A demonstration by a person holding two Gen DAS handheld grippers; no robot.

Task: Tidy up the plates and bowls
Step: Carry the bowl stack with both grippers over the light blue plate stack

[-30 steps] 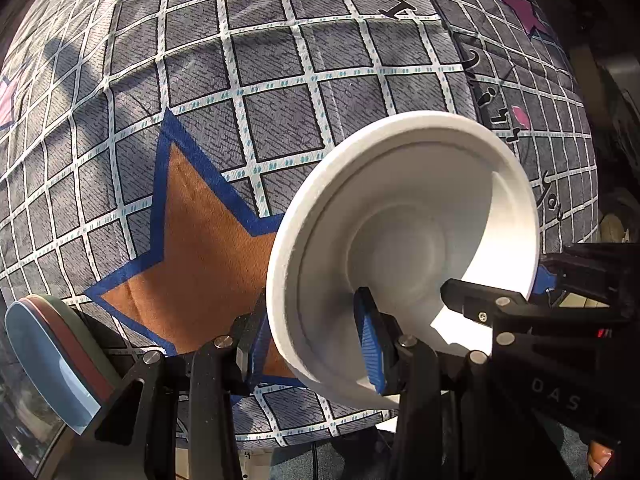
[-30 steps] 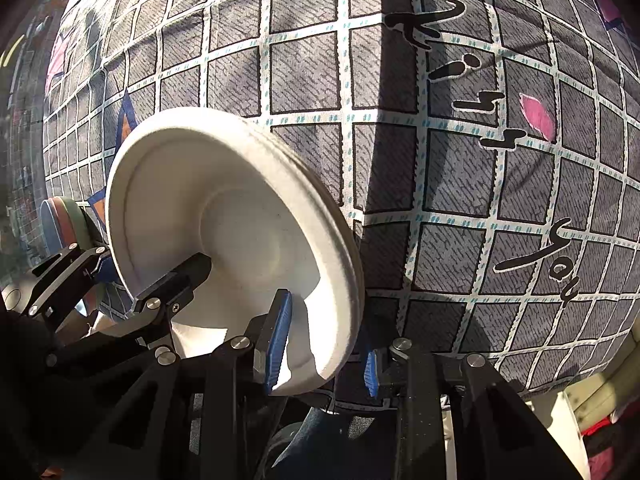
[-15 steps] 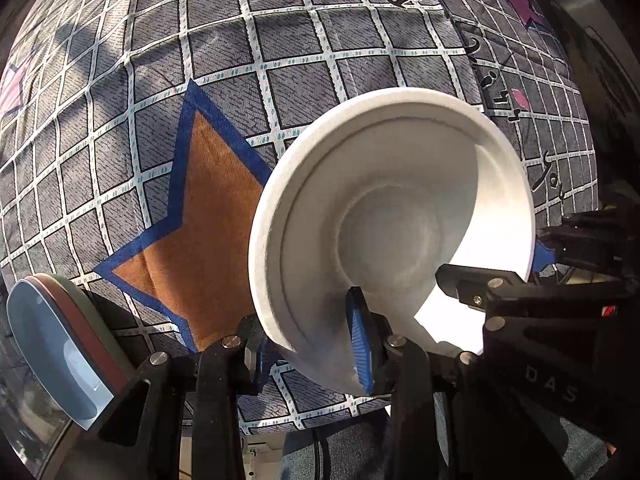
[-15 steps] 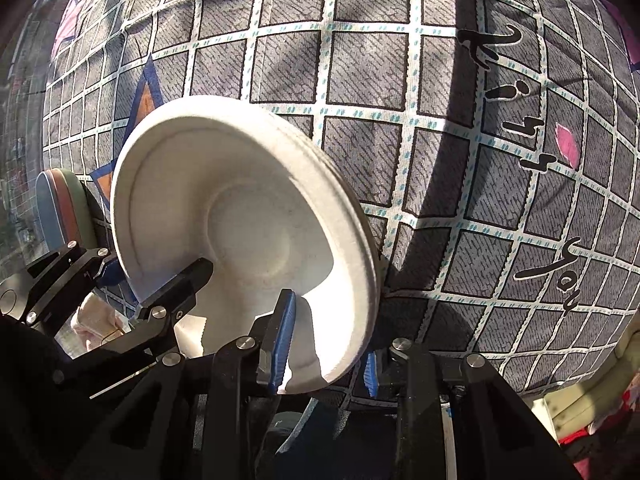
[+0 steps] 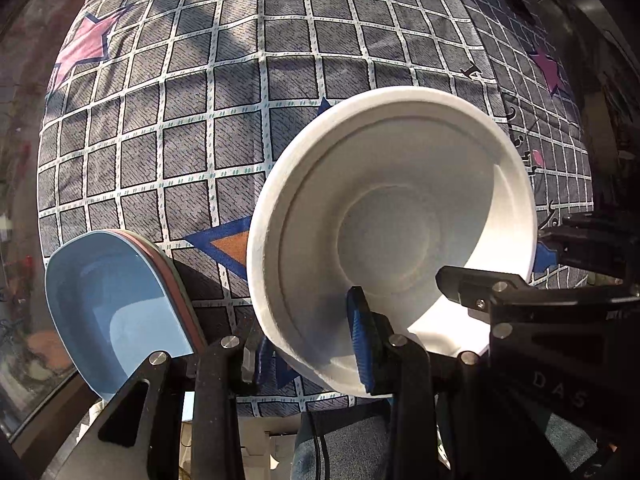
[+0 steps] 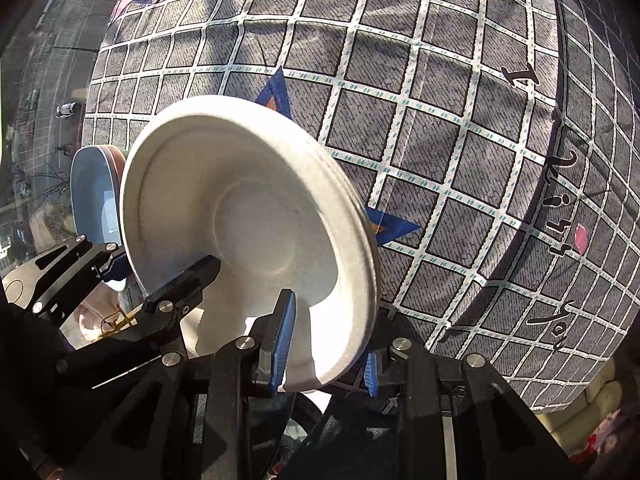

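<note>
White bowl point(image 5: 392, 236) is pinched at its rim by both our left gripper point(image 5: 312, 344) and right gripper point(image 6: 326, 344), fingers closed, so we carry it steadily toward the blue stack point(image 5: 116, 304).

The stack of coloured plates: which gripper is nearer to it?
Left. The left gripper is right beside the stack of coloured plates; the right gripper holds the white bowl's far side.

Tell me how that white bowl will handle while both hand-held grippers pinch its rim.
The white bowl looks like thin moulded pulp, so probably light and a bit flexible; its rim may bend under the pads. The matte surface should grip well. Held on edge by the left hand-held gripper and right hand-held gripper, it could twist if one lets go.
</note>
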